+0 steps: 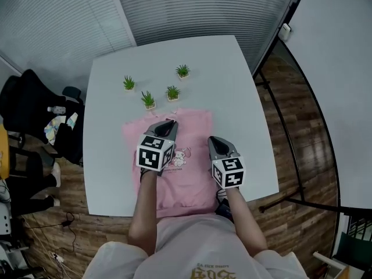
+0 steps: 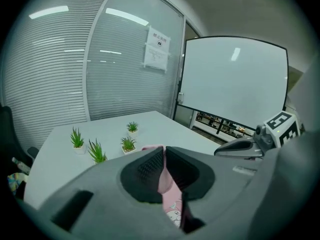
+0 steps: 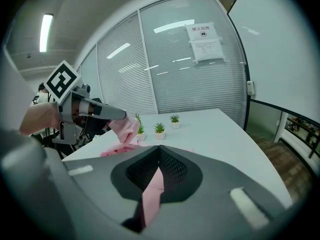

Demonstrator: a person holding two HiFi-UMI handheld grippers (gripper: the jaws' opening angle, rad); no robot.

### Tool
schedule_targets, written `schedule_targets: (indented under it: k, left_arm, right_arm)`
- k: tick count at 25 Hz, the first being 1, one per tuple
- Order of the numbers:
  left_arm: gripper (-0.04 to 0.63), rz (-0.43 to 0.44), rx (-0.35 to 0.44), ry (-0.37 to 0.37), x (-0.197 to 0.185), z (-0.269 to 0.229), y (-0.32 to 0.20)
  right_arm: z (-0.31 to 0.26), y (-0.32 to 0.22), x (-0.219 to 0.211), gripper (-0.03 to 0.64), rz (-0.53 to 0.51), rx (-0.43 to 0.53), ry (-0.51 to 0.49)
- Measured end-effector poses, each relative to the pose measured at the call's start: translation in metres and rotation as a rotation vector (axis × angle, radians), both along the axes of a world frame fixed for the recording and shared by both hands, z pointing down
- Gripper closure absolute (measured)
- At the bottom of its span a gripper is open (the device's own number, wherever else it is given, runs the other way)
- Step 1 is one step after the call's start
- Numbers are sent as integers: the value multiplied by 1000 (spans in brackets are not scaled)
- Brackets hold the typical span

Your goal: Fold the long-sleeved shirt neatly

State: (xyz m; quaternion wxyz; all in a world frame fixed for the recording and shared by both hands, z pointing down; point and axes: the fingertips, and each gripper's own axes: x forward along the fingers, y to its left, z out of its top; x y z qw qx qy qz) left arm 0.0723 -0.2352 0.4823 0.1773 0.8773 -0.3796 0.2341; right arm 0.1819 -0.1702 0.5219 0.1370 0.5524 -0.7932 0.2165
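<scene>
1. Both my forearms reach forward from the bottom of the head view over the near edge of the table. My left forearm (image 1: pixel 144 208) and my right forearm (image 1: pixel 247 225) run almost side by side, and each gripper tips downward toward the cloth.
2. My left gripper (image 1: pixel 167 122) is clenched on a fold of the pink long-sleeved shirt (image 1: pixel 192 179). In the right gripper view that fold is lifted off the table and hangs from its tips.
3. My right gripper (image 1: pixel 216 141) is likewise clamped tight on a strip of the pink cloth, near the shirt's right edge.
4. The shirt lies in the lower middle of the head view on the white square table (image 1: pixel 110 173). A small cartoon print (image 1: pixel 179 157) sits on its front, with lettering too small to read.
5. Four small green potted plants (image 1: pixel 149 100) stand just beyond the shirt, toward the upper middle.
6. A white paper notice (image 3: pixel 206 43) hangs on the blinded glass wall; I cannot read its text.
</scene>
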Motion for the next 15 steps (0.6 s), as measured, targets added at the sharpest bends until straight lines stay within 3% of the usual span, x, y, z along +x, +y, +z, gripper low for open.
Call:
schedule_targets:
  k: [9,15]
  left_arm:
    - [574,70,-97,-59,40,59,-4]
    - [574,129,-158,-147,64,103,-4]
  right_arm:
    - [23,-7,27,603,17,-48,-1]
    - [45,-18,51,603,22,-76,21]
